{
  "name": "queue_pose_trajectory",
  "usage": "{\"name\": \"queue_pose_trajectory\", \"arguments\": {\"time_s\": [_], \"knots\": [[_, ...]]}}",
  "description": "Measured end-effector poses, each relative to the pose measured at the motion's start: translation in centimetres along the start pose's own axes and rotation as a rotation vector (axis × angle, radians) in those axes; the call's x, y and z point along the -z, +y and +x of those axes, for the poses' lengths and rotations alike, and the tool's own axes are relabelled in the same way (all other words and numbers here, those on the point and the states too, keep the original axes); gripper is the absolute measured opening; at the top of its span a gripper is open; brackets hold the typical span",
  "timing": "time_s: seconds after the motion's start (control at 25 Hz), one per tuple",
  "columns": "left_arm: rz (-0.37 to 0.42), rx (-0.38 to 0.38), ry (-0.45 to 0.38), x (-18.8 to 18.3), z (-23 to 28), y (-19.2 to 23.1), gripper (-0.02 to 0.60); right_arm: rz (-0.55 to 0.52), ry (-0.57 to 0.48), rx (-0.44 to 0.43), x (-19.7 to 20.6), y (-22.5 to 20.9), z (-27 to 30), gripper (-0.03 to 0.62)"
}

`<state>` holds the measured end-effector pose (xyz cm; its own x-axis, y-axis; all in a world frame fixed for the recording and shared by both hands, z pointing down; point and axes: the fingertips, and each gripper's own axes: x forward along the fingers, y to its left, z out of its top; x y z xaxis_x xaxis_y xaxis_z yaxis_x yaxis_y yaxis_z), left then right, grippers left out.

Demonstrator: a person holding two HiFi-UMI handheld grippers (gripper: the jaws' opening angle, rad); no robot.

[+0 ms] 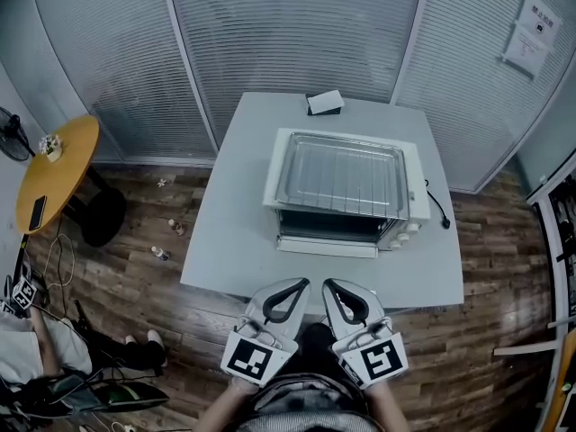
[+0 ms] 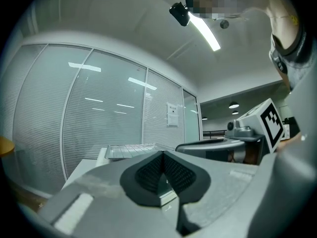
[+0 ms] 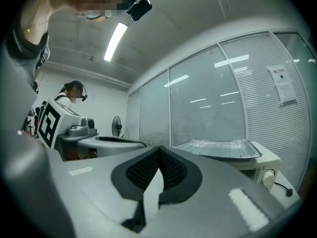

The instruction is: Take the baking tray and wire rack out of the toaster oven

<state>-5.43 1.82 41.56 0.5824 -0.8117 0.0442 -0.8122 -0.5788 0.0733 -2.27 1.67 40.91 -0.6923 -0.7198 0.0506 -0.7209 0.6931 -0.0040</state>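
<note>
A white toaster oven (image 1: 409,183) stands mid-table, its door (image 1: 326,246) folded down at the front. On its top lies the metal baking tray (image 1: 340,175) with the wire rack in it, also seen in the left gripper view (image 2: 130,150) and the right gripper view (image 3: 218,148). My left gripper (image 1: 304,283) and right gripper (image 1: 328,284) hover side by side over the table's near edge, a short way in front of the oven. Both are shut with nothing held: the left gripper's (image 2: 162,155) pads meet, and the right gripper's (image 3: 159,150) do too.
A small black-and-white object (image 1: 325,103) lies at the table's (image 1: 234,241) far edge. The oven's cord (image 1: 436,207) trails right. A round yellow table (image 1: 56,169) and a fan (image 1: 13,133) stand to the left. A person (image 1: 27,349) sits at lower left. Blinded glass walls (image 1: 297,34) close the back.
</note>
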Motion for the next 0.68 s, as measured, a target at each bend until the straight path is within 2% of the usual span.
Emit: {"name": "queue_pose_trajectory", "arguments": {"time_s": [0.68], "knots": [[0.006, -0.008, 0.004, 0.7, -1.6, -0.2, 0.003, -0.021, 0.02, 0.001, 0.5, 1.7, -0.9, 0.0]]}}
